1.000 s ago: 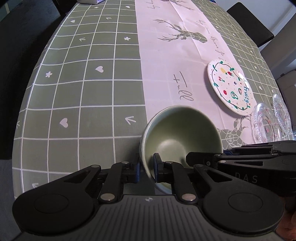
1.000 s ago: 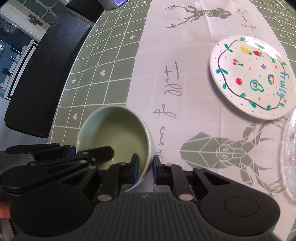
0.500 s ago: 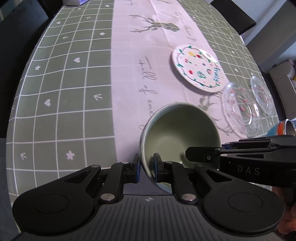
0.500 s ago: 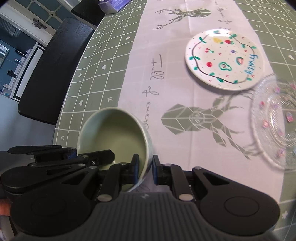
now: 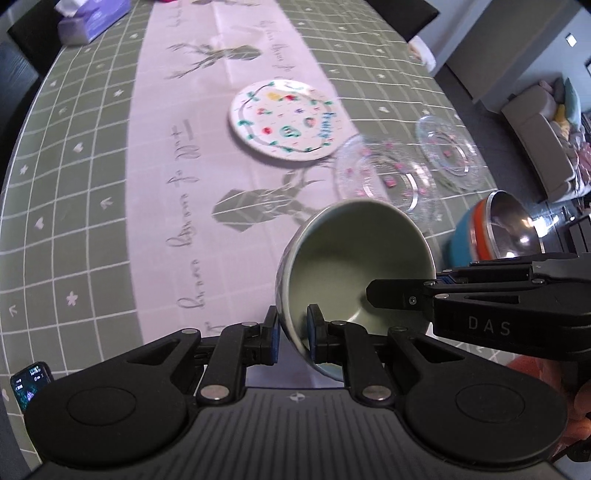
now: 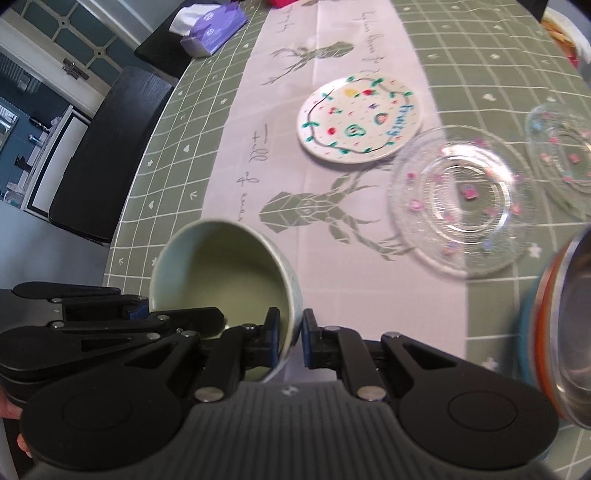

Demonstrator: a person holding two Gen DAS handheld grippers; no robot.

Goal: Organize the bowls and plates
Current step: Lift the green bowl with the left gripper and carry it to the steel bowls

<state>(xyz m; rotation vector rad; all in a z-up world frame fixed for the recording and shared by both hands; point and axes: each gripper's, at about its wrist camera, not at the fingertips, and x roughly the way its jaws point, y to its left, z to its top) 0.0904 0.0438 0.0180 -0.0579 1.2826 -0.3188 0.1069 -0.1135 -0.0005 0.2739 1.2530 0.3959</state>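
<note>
Both claws clamped on the same green bowl [image 5: 354, 258], opposite sides of its rim.
Left gripper [image 5: 291, 332]: pads pinch the bowl's left wall, one pad inside, one outside. Right gripper [image 6: 286, 338]: same on the bowl's right wall, seen from the right wrist view. In the left view the right gripper comes in from the right side, its tip inside the bowl.
Bowl is tilted, mouth facing away from the cameras, held off the table [image 5: 92, 155], over the near part of the pale runner [image 5: 177, 206] with the deer print. Empty inside as far as visible.
Near left edge of the table: a phone [image 5: 31, 382], screen lit.
Near right: a metal bowl [image 5: 517, 229] nested in an orange and blue stack, right of the green bowl; blurred in the right view.
Mid distance: clear glass plate [image 6: 463, 201] with pink dots, on the runner's right edge and the green check cloth. Second glass plate [image 6: 561, 158] further right, close to the first; contact unclear.
Beyond those: white plate [image 6: 360, 120] with fruit drawings and blue lettering, flat on the runner, its rim meeting or slightly overlapped by the first glass plate.
Far left corner: purple tissue box [image 6: 212, 31]. Black chair [image 6: 107, 155] beside the table's left edge.
</note>
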